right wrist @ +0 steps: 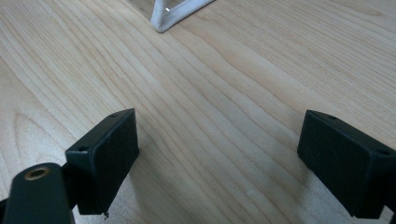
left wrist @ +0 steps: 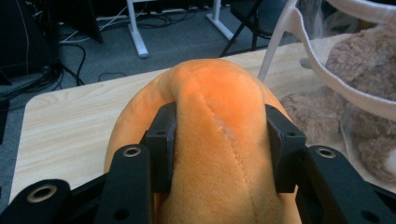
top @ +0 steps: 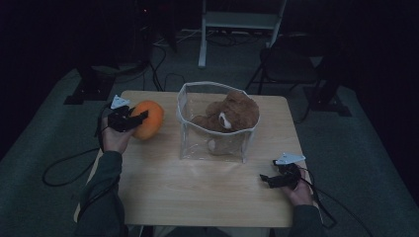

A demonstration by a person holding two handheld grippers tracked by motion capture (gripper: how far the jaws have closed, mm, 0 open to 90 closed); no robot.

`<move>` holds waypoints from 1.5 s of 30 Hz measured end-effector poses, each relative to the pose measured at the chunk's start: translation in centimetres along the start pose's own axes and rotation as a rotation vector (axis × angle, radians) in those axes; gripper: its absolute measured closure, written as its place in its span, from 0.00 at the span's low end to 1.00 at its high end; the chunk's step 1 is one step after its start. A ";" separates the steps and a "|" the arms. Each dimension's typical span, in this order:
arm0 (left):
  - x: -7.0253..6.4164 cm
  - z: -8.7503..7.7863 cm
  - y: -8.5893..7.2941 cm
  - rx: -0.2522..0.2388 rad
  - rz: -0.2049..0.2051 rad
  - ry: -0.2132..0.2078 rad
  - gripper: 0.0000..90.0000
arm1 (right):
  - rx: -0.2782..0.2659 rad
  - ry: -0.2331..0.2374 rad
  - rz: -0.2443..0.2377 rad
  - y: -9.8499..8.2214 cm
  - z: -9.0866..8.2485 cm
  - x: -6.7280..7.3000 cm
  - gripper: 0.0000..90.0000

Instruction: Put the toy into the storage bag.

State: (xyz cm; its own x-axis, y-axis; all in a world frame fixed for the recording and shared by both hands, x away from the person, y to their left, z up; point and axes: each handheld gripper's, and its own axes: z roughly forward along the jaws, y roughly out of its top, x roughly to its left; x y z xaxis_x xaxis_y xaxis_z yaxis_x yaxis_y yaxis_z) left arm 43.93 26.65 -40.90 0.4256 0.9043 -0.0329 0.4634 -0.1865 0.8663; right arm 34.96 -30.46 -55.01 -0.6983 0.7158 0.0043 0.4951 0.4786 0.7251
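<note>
One gripper (left wrist: pixel 219 140), the left, squeezes the orange toy (left wrist: pixel 210 140); the soft toy could slip out, or bump the bag (top: pixel 216 123) rim; right gripper (right wrist: pixel 219 163) gapes wide

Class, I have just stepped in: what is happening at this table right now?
A person works two hand-held claws at a wooden table. The left claw squeezes an orange plush toy beside a clear bag that holds a brown teddy bear. The right claw rests open over bare tabletop.
</note>
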 end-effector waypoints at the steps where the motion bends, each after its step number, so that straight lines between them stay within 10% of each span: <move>1: 0.0 -0.1 0.1 -0.002 0.002 0.001 0.61 | 0.000 0.000 0.000 0.0 0.0 0.0 0.13; 45: -0.9 -2.3 5.4 -0.105 0.049 -0.013 0.61 | 0.000 0.000 0.000 0.0 0.0 0.0 0.13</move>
State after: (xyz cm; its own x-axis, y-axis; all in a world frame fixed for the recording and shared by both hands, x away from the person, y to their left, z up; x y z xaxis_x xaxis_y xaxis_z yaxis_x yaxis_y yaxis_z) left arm 44.27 25.76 -35.03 0.4564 0.8898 0.0047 0.3578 -0.1884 0.9146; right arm 34.96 -30.46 -55.01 -0.6982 0.7159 0.0043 0.4952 0.4787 0.7250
